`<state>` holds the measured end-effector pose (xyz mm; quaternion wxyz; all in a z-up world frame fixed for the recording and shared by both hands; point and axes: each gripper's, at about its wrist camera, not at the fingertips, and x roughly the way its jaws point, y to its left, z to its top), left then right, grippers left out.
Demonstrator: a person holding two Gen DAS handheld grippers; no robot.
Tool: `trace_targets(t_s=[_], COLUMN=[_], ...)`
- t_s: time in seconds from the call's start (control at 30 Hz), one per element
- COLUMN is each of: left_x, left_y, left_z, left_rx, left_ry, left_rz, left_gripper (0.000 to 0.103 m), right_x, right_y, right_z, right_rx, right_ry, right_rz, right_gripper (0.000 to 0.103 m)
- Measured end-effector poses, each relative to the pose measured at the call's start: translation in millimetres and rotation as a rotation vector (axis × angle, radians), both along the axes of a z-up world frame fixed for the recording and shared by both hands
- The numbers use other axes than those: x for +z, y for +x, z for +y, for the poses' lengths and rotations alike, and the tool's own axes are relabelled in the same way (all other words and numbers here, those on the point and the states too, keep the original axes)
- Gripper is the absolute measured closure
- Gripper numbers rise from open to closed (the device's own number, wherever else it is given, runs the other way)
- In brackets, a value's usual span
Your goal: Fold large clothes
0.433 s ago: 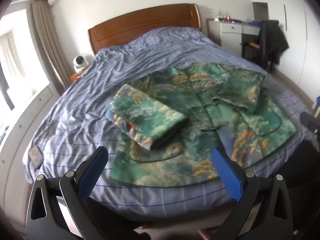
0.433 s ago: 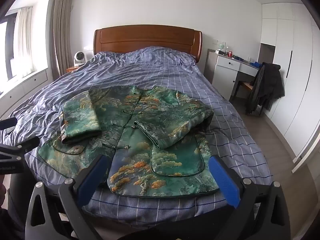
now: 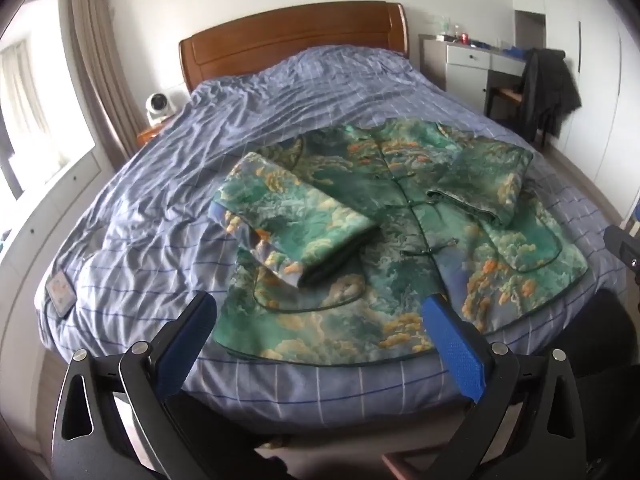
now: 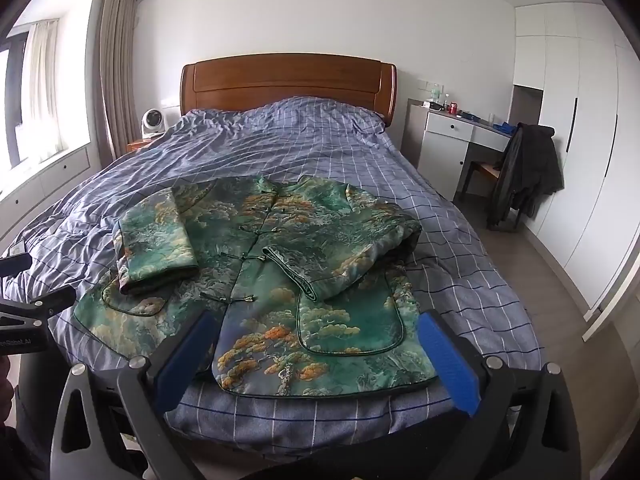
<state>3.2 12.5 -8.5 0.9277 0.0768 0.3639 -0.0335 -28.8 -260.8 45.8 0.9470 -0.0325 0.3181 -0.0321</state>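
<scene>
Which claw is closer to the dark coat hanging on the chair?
Right. The right claw is over the bed's foot on the dark coat side; the left claw is farther from it.

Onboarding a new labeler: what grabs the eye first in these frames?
The green jacket with orange cloud patterns, spread front up near the foot of the blue checked bed, both sleeves already folded in across its front. Next, the open blue-padded right gripper and left gripper hovering over its hem, holding nothing. Behind stands the wooden headboard.
</scene>
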Motion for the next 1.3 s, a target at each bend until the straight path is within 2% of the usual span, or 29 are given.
trace_targets(t_s=[0.4, 1.3], left_x=[0.0, -11.3], left_y=[3.5, 4.5], left_z=[7.8, 9.3], left_rx=[0.0, -0.011], left_ry=[-0.048, -0.059], left_rz=[0.001, 0.032], left_gripper=[0.0, 0.0], right_x=[-10.0, -15.0], right_y=[-2.5, 0.0], right_z=[-1.4, -1.3], right_rx=[-0.025, -0.02], right_ry=[0.023, 0.01], right_rz=[-0.013, -0.006], right_gripper=[0.0, 0.0])
